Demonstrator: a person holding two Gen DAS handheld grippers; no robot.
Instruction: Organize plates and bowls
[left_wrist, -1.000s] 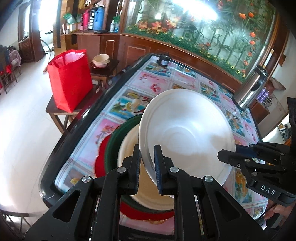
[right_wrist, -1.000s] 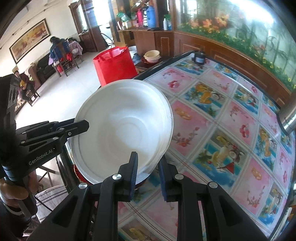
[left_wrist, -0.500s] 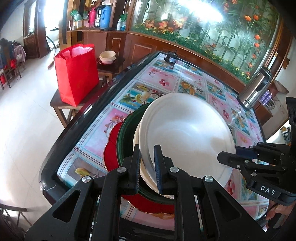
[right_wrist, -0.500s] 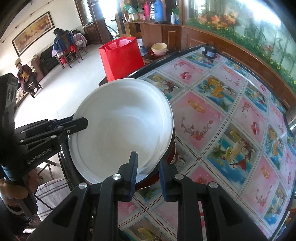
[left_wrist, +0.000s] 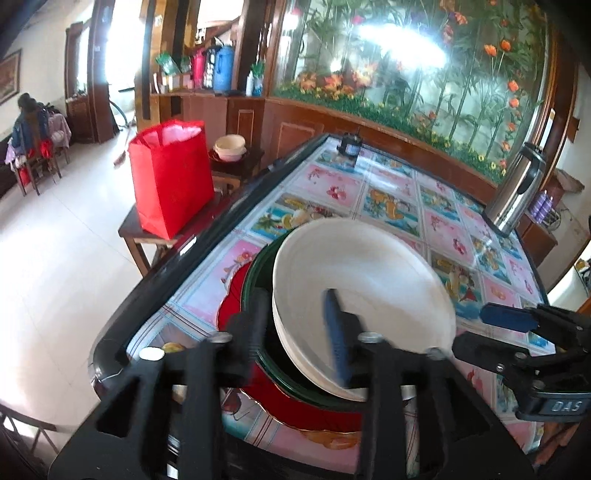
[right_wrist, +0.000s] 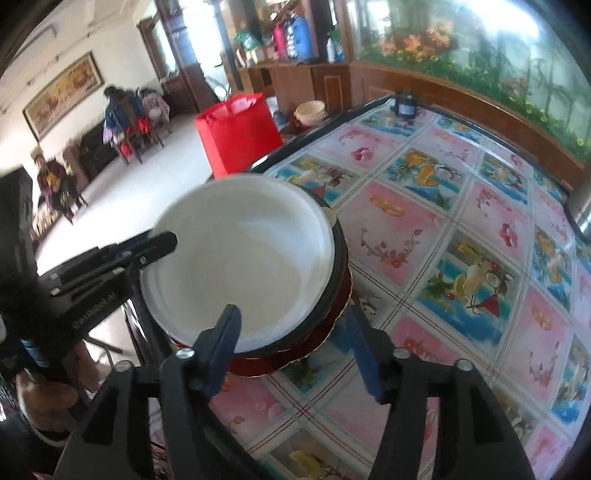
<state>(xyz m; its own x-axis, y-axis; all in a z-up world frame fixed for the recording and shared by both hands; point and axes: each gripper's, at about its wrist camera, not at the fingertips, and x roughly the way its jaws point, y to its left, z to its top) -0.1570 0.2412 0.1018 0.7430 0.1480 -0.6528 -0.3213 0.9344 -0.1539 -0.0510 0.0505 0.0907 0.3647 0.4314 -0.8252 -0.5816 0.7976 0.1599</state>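
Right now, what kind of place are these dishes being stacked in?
Probably a home dining and living room, or a small family eatery: a big table under a fruit-print cover, thermos flasks on a wooden sideboard, a framed painting above people seated in chairs.

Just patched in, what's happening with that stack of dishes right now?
Both handheld grippers have just let go of the white round plate. It now sits on top of a stack: a dark green plate and a red scalloped plate beneath it, near the edge of the fruit-patterned table. The left gripper and right gripper are open, fingers straddling the plate's rim on opposite sides.
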